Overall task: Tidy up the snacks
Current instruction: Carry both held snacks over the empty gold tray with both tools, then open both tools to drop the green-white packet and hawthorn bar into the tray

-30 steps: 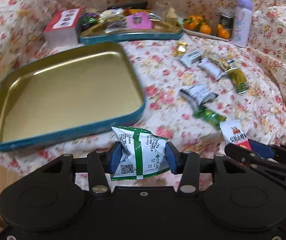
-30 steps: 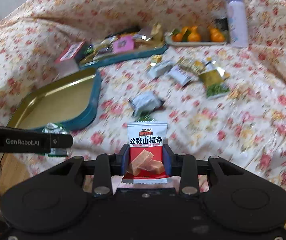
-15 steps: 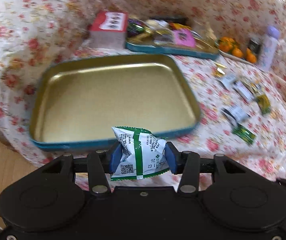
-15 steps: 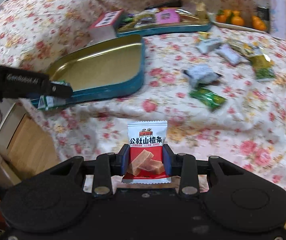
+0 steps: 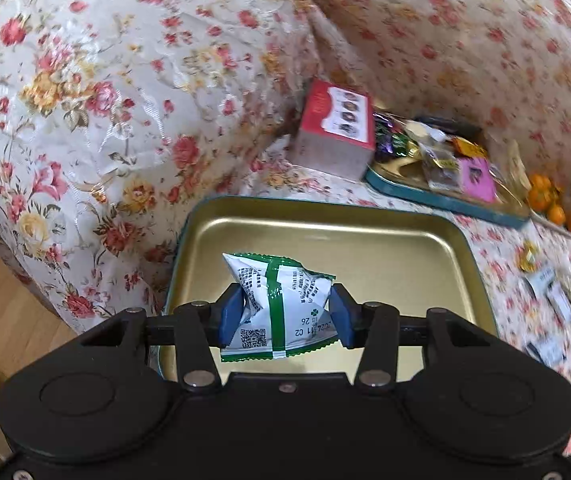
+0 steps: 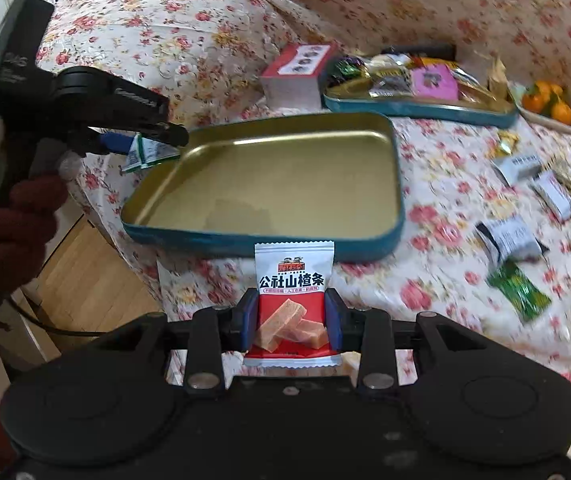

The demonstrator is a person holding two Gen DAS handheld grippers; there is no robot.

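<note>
Two grippers each clench one snack near the empty gold tray point(image 6: 285, 168) on the flowered cover point(image 6: 445, 280). The left gripper point(image 5: 283, 314), grasping the green-white packet point(image 5: 277, 304), hangs over the tray's near-left corner, so it is nearer; the right gripper point(image 6: 291, 322), gripping the red hawthorn packet point(image 6: 291, 300), stands before the tray's near edge.

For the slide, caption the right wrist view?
Right gripper holds a red-and-white snack packet near the empty gold tray.

The empty tin tray point(image 6: 389, 184) lies on the sofa cover point(image 6: 425, 280). Behind it: a filled tray point(image 6: 417, 106), with a box point(image 6: 297, 70) at its left. Loose snack packets point(image 6: 509, 236) lie to the right. Oranges point(image 6: 557, 104), apparently plated, sit far right.
</note>
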